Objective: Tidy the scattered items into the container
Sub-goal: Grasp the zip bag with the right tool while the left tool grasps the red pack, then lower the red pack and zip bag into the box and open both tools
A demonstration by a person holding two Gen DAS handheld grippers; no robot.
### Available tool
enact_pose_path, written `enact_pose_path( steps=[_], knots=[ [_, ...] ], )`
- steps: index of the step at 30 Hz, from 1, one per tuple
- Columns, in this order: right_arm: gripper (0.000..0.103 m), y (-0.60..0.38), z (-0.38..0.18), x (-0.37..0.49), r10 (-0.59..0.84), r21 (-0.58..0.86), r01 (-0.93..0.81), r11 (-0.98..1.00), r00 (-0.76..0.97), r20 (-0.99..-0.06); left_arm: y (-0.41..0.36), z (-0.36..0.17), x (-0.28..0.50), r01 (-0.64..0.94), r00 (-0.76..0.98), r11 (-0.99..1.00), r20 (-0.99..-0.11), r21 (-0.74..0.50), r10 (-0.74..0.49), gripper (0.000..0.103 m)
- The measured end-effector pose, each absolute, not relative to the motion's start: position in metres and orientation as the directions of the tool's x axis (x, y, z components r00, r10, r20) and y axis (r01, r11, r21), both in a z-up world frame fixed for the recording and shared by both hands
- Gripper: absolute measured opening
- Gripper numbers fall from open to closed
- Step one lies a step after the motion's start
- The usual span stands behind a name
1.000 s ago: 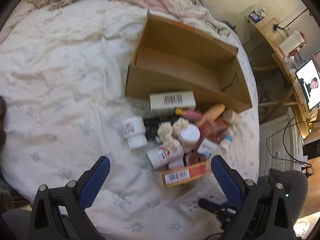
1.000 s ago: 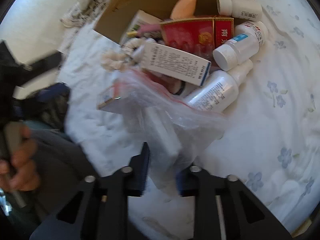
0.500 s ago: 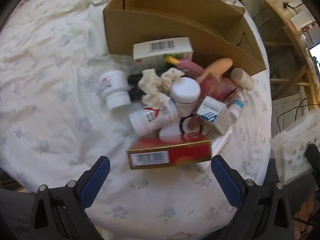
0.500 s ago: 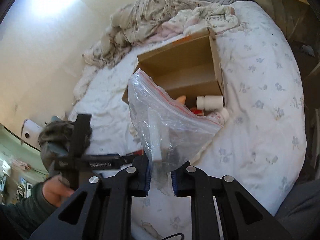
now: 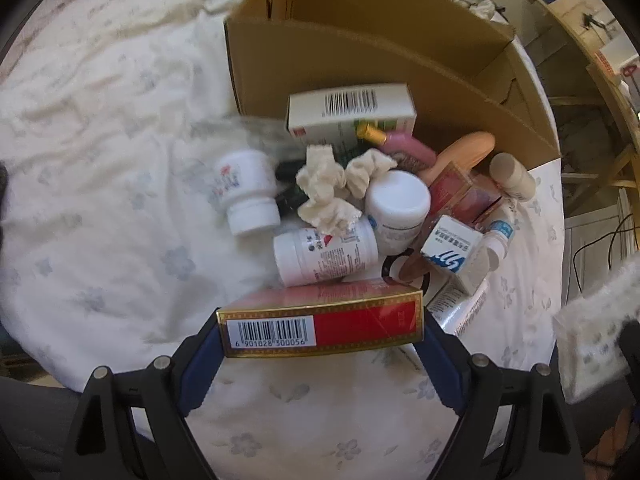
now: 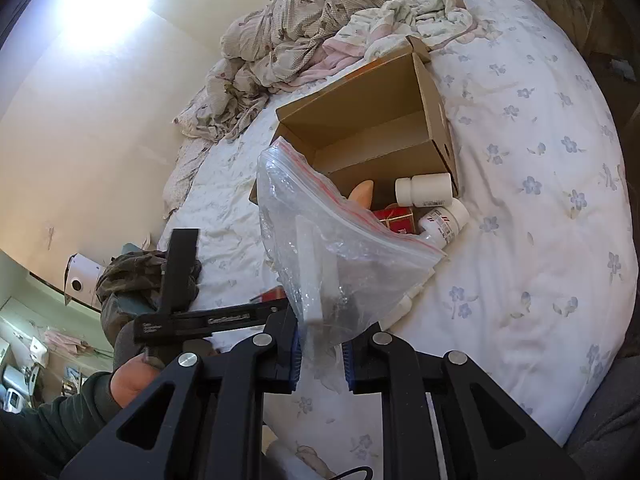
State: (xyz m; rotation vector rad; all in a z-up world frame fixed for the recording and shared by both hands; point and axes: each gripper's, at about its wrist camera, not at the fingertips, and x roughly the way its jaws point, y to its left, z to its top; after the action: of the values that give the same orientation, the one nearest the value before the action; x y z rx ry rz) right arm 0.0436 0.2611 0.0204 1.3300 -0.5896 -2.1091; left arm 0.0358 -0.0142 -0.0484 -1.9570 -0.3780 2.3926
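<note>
A glossy red carton (image 5: pixel 320 326) edged in gold, its barcode reading 6 901028 300056, lies on the flowered bed sheet (image 5: pixel 120 208) between the blue pads of the left gripper (image 5: pixel 320 344), whose fingers have just been closing; they seem to meet its ends, though blur leaves contact uncertain. Behind it, white plastic bottles (image 5: pixel 326 256) crowd against the brown cardboard box (image 5: pixel 360 64). The right gripper (image 6: pixel 320 354) is clenched on a crinkled clear zip bag (image 6: pixel 332 248) held above the bed.

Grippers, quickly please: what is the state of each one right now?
Left gripper: closing around the red box, pads at its ends.
Right gripper: shut on the plastic bag.
</note>
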Motion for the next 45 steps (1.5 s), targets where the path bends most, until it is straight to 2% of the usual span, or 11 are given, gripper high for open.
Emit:
enact_pose_path(
  steps=[7, 14, 20, 25, 30, 37, 38, 40, 41, 42, 45],
  knots=[
    [0.017, 0.255, 0.041, 0.013, -0.669, 0.620, 0.254, -0.742, -0.346, -0.658, -0.027, 0.022, 0.024, 0.091, -0.360, -0.976, -0.920, -0.197, 0.153, 0.089],
    [0.017, 0.234, 0.057, -0.080, -0.622, 0.565, 0.263, -0.782, -0.386, -0.682, -0.022, 0.063, -0.057, 0.088, -0.494, -0.991, -0.868, -0.103, 0.047, 0.089],
    [0.017, 0.199, 0.024, -0.146, -0.512, 0.422, 0.297, -0.856, -0.382, -0.770, -0.004, 0.027, -0.132, 0.088, -0.504, -0.994, -0.858, 0.062, -0.098, 0.089],
    [0.018, 0.191, -0.020, -0.169, -0.485, 0.405, 0.306, -0.862, -0.262, -0.834, 0.015, -0.010, -0.162, 0.070, -0.509, -0.982, -0.840, 0.176, -0.187, 0.089],
    [0.018, 0.187, -0.035, -0.175, -0.456, 0.380, 0.327, -0.865, -0.199, -0.867, 0.021, -0.045, -0.176, 0.057, -0.420, -0.977, -0.883, 0.205, -0.210, 0.089],
    [0.020, 0.180, -0.040, -0.172, -0.391, 0.297, 0.375, -0.878, -0.206, -0.897, 0.030, -0.043, -0.173, 0.025, -0.413, -0.976, -0.887, 0.216, -0.207, 0.091],
    [0.022, 0.182, -0.038, -0.172, -0.389, 0.290, 0.377, -0.880, -0.218, -0.895, 0.031, -0.044, -0.173, 0.014, -0.402, -0.979, -0.895, 0.203, -0.192, 0.091],
    [0.045, 0.183, -0.031, -0.172, -0.384, 0.273, 0.391, -0.879, -0.241, -0.891, 0.032, -0.043, -0.172, -0.007, -0.388, -0.986, -0.909, 0.169, -0.153, 0.091],
    [0.063, 0.185, -0.027, -0.171, -0.364, 0.247, 0.387, -0.888, -0.265, -0.893, 0.030, -0.040, -0.171, -0.001, -0.394, -0.988, -0.908, 0.153, -0.141, 0.091],
    [0.072, 0.187, -0.024, -0.170, -0.349, 0.228, 0.382, -0.896, -0.286, -0.892, 0.026, -0.036, -0.169, 0.007, -0.404, -0.991, -0.907, 0.130, -0.122, 0.091],
    [0.079, 0.197, -0.013, -0.169, -0.377, 0.251, 0.382, -0.889, -0.303, -0.875, 0.016, -0.024, -0.166, 0.028, -0.423, -0.997, -0.903, 0.073, -0.078, 0.091]
  ],
)
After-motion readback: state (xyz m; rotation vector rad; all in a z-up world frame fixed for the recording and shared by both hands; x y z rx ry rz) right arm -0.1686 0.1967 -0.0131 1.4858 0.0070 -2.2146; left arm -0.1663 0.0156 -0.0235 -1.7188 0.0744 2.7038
